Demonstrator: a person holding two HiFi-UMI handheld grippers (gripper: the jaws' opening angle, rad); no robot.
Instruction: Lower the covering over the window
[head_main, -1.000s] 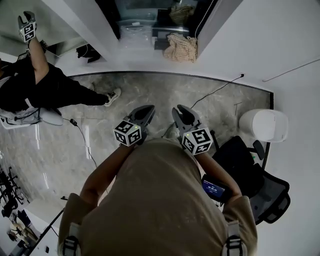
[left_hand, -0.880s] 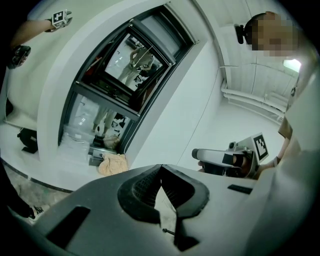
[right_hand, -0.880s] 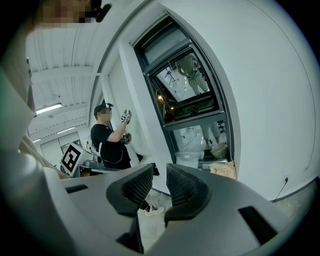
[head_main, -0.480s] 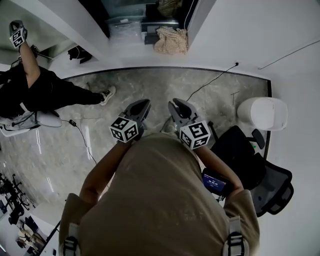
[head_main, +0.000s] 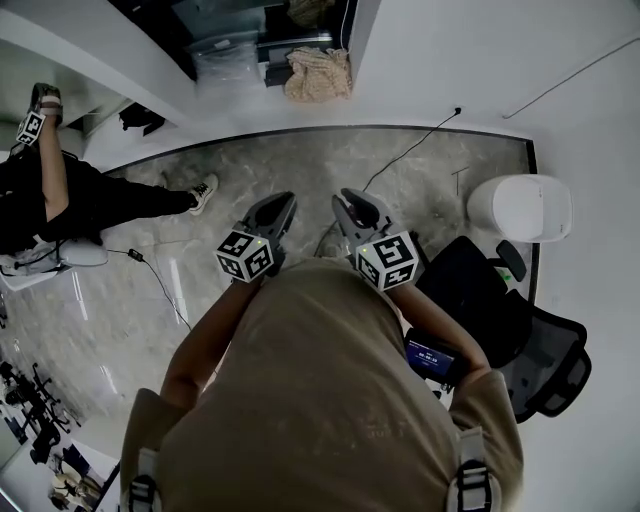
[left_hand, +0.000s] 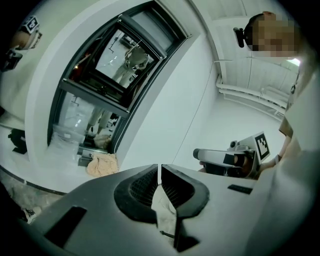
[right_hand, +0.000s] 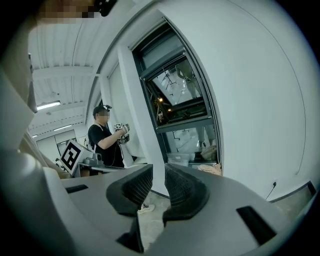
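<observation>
A dark-framed window (head_main: 250, 35) stands in the white wall ahead; it is also in the left gripper view (left_hand: 117, 65) and the right gripper view (right_hand: 180, 100). Its glass shows reflections, and I cannot make out a covering over it. My left gripper (head_main: 282, 202) is held in front of the chest, its jaws shut (left_hand: 159, 167) on nothing. Beside it my right gripper (head_main: 346, 198) has a narrow gap between its pads (right_hand: 159, 172), with nothing in it. Both point at the window from a distance and touch nothing.
A beige cloth (head_main: 318, 72) and a clear plastic box (head_main: 230, 62) lie at the window's foot. Another person in black (head_main: 60, 190) with grippers stands to the left. To the right are a white bin (head_main: 520, 207), a black office chair (head_main: 520, 340) and a floor cable (head_main: 410, 150).
The person has shifted across the floor with both grippers; the window, cloth and bin have slid up and left in the head view. Neither gripper's jaws have changed.
</observation>
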